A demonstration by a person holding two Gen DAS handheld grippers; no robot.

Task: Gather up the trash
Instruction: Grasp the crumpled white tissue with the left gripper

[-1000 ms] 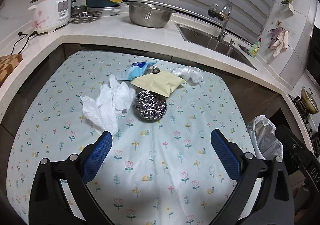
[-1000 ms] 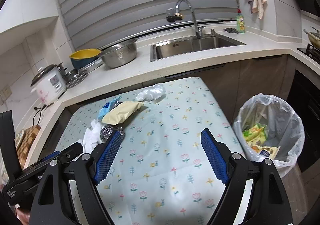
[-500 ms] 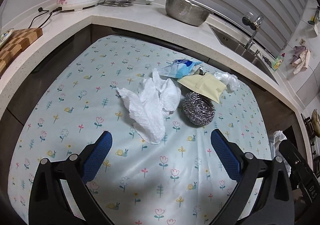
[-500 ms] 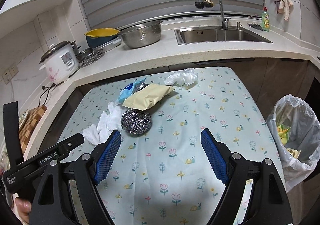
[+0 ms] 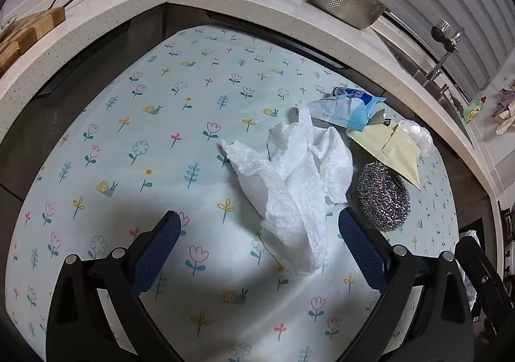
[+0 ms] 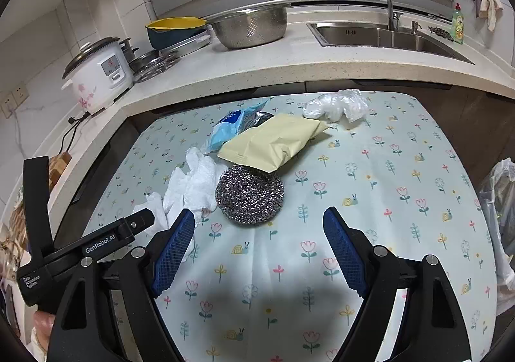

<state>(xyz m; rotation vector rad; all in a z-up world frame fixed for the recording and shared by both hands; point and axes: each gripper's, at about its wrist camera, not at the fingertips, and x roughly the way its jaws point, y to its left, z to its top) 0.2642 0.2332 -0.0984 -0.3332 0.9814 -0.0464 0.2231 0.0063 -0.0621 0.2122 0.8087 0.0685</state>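
Note:
On the flowered tablecloth (image 5: 135, 143) (image 6: 402, 201) lies a heap of trash. A crumpled white paper towel (image 5: 296, 181) (image 6: 190, 181) sits just beyond my left gripper (image 5: 257, 220), which is open and empty; the towel's near end reaches between its blue pads. A steel wool ball (image 5: 383, 198) (image 6: 249, 194) lies just ahead of my right gripper (image 6: 259, 217), open and empty. Behind it are a beige pouch (image 5: 389, 146) (image 6: 273, 143), a blue wrapper (image 5: 347, 104) (image 6: 231, 127) and crumpled clear plastic (image 5: 418, 136) (image 6: 338, 106).
A lined trash bin (image 6: 499, 201) stands at the table's right. The counter behind holds a rice cooker (image 6: 96, 75), a steel colander (image 6: 251, 27), a yellow-and-blue bowl (image 6: 175, 30) and a sink (image 6: 386, 37). A wooden board (image 5: 29, 30) lies at the left.
Both grippers have dropped and closed in on the trash pile. The paper towel now sits at the left pads, the steel wool ball just ahead of the right ones. Jaws stayed open.

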